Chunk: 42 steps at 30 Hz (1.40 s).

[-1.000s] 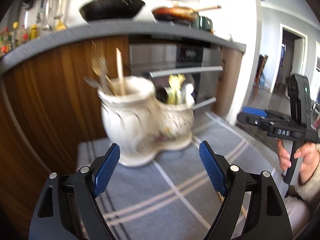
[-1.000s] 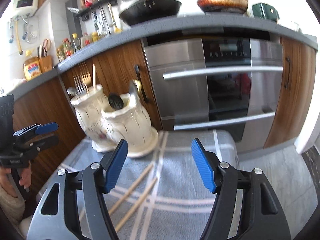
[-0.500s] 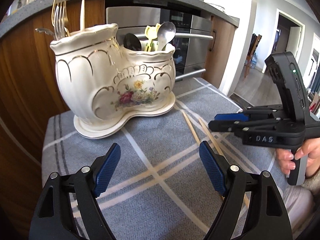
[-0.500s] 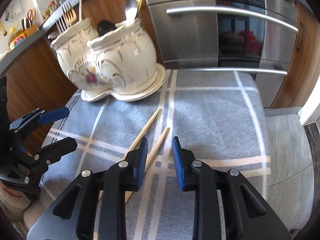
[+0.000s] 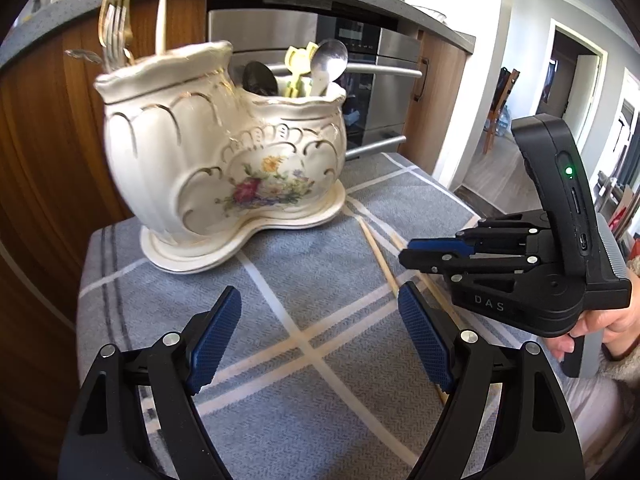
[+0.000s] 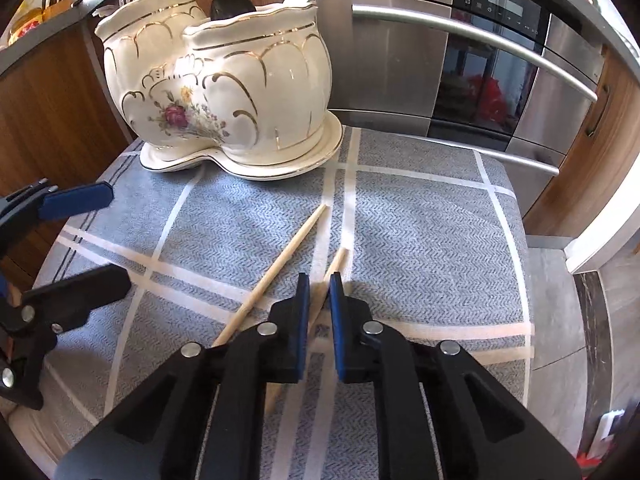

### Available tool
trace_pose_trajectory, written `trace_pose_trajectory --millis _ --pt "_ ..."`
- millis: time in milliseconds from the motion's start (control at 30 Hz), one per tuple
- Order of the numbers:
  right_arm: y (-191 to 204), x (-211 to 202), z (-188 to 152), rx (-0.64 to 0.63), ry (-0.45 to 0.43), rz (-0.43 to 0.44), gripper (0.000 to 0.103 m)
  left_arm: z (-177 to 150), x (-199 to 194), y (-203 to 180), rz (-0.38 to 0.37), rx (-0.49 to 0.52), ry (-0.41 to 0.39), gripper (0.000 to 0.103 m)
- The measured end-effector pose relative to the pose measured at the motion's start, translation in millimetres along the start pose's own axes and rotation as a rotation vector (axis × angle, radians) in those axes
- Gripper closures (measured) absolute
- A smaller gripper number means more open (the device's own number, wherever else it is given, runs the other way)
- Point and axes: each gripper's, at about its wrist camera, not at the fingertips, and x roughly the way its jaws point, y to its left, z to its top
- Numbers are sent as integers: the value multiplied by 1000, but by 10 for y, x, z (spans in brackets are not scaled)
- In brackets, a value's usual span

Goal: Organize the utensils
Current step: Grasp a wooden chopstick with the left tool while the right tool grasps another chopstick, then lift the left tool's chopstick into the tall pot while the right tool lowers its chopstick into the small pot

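From our right camera we see the right gripper (image 6: 319, 300) squeezed on one chopstick (image 6: 335, 265) on the cloth (image 6: 420, 240), the other stick (image 6: 280, 266) just beside. Our left camera alone shows the left gripper (image 5: 320, 336) wide apart, holding nothing, before the holder (image 5: 224, 152).

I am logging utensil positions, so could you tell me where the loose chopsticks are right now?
In the right wrist view, both chopsticks lie on the grey cloth in front of the ceramic holder; the right gripper is closed around the right one.
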Motion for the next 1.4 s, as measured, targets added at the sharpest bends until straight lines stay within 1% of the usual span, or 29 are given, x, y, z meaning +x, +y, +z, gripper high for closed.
trace_pose_trajectory --millis 133,167,267,333,367,433,500,533,600,800,900,933,1000,1133,1267,1400 --pt "-121 -57 -12 62 -27 45 98 46 120 -85 -38 8 39 23" --pt "-176 -110 -18 78 -46 60 98 56 148 -109 -45 11 48 23" --pt "-310 -244 -38 114 -93 75 98 96 259 -202 -80 23 89 35" --pt "-373 -296 -51 135 -110 89 98 140 340 -252 -96 28 114 46" --pt "-412 -323 -58 147 -120 96 97 173 395 -270 -100 27 125 50" --pt "-464 -366 -76 159 -136 102 97 229 500 -291 -100 20 150 66" --pt "-518 -401 -97 171 -146 111 97 290 621 -316 -98 13 174 72" --pt "-539 -417 -104 176 -150 115 97 316 669 -338 -94 17 180 76" --pt "-587 -437 -108 176 -157 121 97 367 737 -394 -74 32 185 79" --pt "-638 -503 -142 190 -172 144 97 462 915 -499 -11 69 214 82" --pt "-670 -510 -157 204 -178 155 98 477 963 -542 37 94 217 89" --pt "-675 -523 -160 206 -182 155 98 481 966 -554 44 98 218 90" --pt "-697 -549 -172 210 -188 159 98 466 950 -551 32 101 213 95" --pt "-729 -606 -171 229 -219 188 97 432 914 -548 22 109 190 98" --pt "-740 -693 -152 242 -263 195 97 425 653 -566 -8 104 99 98" --pt "-713 -782 -119 240 -300 206 97 414 296 -517 -27 88 20 98"
